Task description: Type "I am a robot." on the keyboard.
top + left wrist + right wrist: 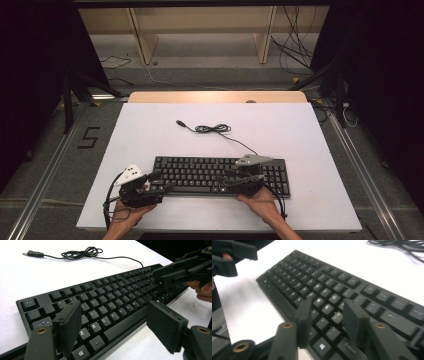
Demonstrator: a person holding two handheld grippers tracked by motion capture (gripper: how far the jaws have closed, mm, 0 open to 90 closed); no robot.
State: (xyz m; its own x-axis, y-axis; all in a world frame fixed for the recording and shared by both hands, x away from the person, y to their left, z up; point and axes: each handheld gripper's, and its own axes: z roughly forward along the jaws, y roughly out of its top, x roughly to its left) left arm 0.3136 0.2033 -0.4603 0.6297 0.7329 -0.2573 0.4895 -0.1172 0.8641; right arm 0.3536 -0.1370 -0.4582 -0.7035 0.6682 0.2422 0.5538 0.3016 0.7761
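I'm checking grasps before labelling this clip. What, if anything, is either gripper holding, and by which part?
Nothing is held. The left gripper and the right gripper both stand open over the front edge of the black rectangular plastic keyboard, pads not pressing on it.

Overhead view faces forward — gripper views close, sharing keyboard [220, 175].

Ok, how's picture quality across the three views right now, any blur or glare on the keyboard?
High view: sharp, evenly lit, room edges dark, no glare on the keyboard. Left gripper view: keys crisp, legends readable, the left gripper slightly soft up close. Right gripper view: blurred throughout, key legends smeared, the right gripper soft too; the white table looks bright, not blown out.
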